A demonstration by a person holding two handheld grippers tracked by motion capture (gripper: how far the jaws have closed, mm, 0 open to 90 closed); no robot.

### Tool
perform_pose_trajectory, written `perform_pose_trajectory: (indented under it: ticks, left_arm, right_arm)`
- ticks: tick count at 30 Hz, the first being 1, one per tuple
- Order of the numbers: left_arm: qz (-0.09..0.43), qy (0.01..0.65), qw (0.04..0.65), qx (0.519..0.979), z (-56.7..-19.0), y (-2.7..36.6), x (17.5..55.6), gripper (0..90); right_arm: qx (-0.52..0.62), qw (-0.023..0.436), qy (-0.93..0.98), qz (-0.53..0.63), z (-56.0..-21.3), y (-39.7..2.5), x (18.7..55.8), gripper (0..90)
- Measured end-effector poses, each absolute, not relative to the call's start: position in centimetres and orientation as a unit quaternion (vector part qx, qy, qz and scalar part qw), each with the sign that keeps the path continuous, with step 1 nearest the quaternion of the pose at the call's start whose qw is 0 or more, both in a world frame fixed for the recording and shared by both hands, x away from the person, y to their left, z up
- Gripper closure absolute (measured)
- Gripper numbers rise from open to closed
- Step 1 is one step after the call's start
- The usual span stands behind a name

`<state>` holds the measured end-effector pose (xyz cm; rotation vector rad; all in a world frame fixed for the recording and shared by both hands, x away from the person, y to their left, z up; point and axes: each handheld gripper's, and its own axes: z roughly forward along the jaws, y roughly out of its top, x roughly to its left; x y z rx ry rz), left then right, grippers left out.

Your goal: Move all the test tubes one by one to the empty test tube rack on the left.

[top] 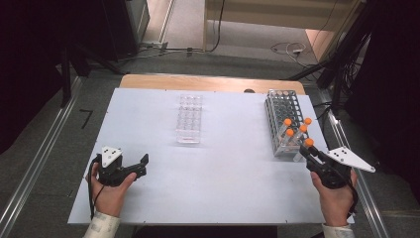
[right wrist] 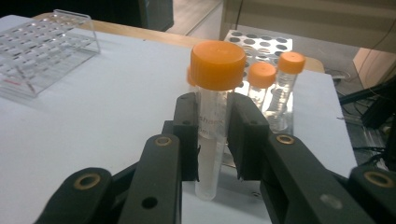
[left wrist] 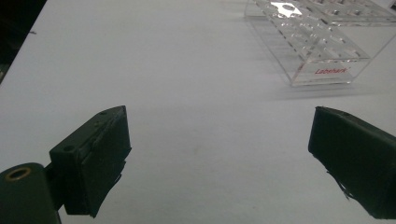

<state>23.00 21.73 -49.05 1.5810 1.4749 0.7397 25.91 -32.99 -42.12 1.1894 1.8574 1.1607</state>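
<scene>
table [top: 198,188]: under everything
clear rack [top: 189,119]: centre, toward far edge
tube rack [top: 282,106]: right side, well apart from clear rack
capped tubes [top: 296,128]: standing in tube rack's near end
held tube [right wrist: 212,126]: between right gripper [right wrist: 215,140] jaws, just before tube rack
left gripper [top: 141,166]: near-left, before clear rack

Lower body of tube [right wrist: 211,140] between right gripper [right wrist: 214,135] pads partly covered by jaws; printed text on tube wall blurred, unreadable. Fourth orange cap behind held tube mostly hidden. Grey rack [right wrist: 261,44] base hidden behind jaws. Clear rack [left wrist: 322,46] cut off at top edge in left gripper view. Left gripper [left wrist: 219,154] right jaw cut by frame edge.
</scene>
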Motion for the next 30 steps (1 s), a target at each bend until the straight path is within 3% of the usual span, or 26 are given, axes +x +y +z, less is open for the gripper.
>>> perform_pose_trajectory:
  ticks: [16, 30]
  left_arm:
    - [0.276, 0.562, 0.435, 0.647, -48.2, 19.1, 24.0, 7.3]
    - [0.260, 0.539, 0.446, 0.666, -47.7, 16.0, 25.4, 7.5]
  right_arm:
    - [0.390, 0.274, 0.756, 0.449, -43.7, -26.7, 26.8, 72.1]
    - [0.374, 0.254, 0.766, 0.456, -44.0, -23.9, 28.4, 72.1]
